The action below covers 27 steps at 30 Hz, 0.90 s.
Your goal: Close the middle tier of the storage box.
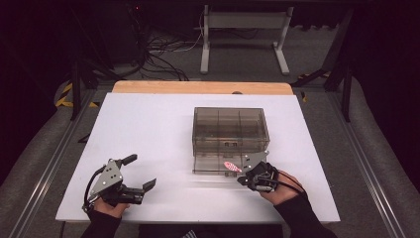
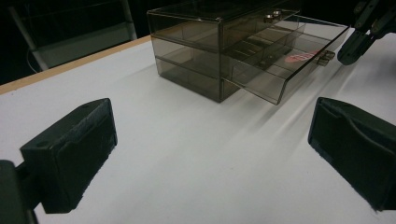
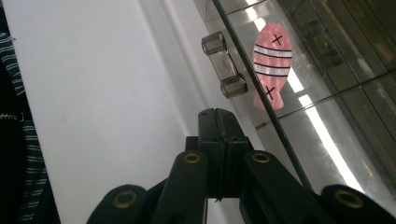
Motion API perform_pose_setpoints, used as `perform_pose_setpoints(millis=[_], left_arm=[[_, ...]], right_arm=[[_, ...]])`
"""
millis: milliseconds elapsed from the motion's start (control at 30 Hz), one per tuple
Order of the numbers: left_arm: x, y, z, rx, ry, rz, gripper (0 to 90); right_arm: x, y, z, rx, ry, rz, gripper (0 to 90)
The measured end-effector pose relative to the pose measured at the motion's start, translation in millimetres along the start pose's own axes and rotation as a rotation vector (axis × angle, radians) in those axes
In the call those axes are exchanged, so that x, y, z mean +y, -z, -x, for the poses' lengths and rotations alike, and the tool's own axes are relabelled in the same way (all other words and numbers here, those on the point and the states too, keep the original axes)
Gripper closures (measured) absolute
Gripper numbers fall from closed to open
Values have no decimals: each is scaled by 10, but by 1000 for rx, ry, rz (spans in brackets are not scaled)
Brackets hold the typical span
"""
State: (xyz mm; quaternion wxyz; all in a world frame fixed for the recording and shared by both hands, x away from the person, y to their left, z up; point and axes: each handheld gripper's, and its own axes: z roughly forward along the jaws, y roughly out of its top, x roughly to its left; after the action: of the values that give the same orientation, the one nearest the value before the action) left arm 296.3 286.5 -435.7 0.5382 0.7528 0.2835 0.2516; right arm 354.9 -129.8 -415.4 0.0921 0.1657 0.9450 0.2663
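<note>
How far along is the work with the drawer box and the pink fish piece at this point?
Done: the bottom drawer of the smoky organiser box stands pulled out, with the pink fish lying inside. In hand: the right tongs, shut and empty, sit just short of the drawer handle; the left tongs wait open. Probably left: pushing the drawer closed.

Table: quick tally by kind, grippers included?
Smoked clear drawer cabinet: 1, bottom drawer pulled out
Pink fish-shaped piece: 1, in that drawer
Handheld grippers: 2, left gripper open, right gripper shut by the drawer handle
Total: 4
</note>
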Motion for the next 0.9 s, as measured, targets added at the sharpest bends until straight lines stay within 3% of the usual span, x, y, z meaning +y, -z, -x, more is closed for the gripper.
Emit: perform_pose_setpoints(millis=[900], left_arm=[[-7,23,9,3,1,-2,21]], right_arm=[[-9,-4,76,-96,-45,32,900]])
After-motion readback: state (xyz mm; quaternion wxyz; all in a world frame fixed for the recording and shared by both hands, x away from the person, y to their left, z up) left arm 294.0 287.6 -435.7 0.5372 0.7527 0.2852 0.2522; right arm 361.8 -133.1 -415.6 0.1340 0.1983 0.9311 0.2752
